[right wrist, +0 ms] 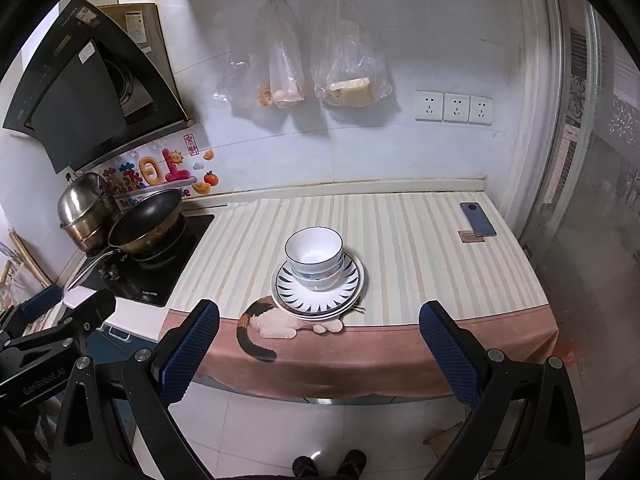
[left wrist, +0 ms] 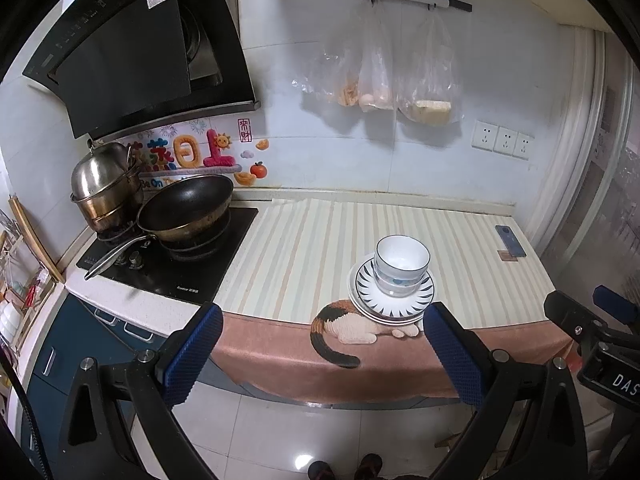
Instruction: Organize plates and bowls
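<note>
White bowls with dark rims (left wrist: 401,266) (right wrist: 314,257) are stacked on a pile of plates with dark ray patterns (left wrist: 390,300) (right wrist: 316,294), near the front edge of the striped counter cloth (left wrist: 304,248) (right wrist: 420,260). My left gripper (left wrist: 322,322) is open and empty, held back from the counter over the floor, with the stack ahead and slightly right. My right gripper (right wrist: 320,320) is open and empty, also back from the counter, with the stack straight ahead. The right gripper shows at the right edge of the left wrist view (left wrist: 592,320).
A wok (left wrist: 186,208) (right wrist: 146,220) and a steel pot (left wrist: 104,182) (right wrist: 82,210) sit on the black hob at the left. A phone (left wrist: 510,240) (right wrist: 478,219) lies at the counter's far right. Plastic bags (left wrist: 380,64) hang on the wall. A range hood (left wrist: 132,56) juts out above the hob.
</note>
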Action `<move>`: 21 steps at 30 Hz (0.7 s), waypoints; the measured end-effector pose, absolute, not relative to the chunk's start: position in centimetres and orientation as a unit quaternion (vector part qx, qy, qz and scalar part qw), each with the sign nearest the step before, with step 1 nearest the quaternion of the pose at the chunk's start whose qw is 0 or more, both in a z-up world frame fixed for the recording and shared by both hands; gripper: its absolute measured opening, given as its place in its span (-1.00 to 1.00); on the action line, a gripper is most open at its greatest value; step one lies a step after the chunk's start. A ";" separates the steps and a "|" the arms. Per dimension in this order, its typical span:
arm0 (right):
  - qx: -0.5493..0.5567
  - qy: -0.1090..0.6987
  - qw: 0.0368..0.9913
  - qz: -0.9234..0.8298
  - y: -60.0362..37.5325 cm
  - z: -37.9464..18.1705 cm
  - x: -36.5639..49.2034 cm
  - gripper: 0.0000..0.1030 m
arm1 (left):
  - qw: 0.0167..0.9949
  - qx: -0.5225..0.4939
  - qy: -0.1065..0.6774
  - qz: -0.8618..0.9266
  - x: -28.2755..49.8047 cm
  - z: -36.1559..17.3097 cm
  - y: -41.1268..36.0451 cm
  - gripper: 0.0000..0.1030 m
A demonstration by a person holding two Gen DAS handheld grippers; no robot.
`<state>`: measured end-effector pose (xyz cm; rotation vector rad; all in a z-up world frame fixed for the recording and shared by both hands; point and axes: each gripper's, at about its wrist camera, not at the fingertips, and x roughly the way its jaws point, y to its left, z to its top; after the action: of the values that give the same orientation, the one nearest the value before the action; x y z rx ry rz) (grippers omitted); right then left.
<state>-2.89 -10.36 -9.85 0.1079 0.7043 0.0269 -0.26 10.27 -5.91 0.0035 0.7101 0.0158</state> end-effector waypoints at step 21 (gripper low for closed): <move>0.049 0.354 0.934 0.007 -10.5 -10.4 -1.8 0.98 | 0.936 -0.001 0.351 0.004 0.7 -6.0 10.0 0.99</move>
<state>-1.78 -10.48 -10.39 0.0998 0.7234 0.0136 0.73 9.97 -5.99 -0.0017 0.7171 0.0088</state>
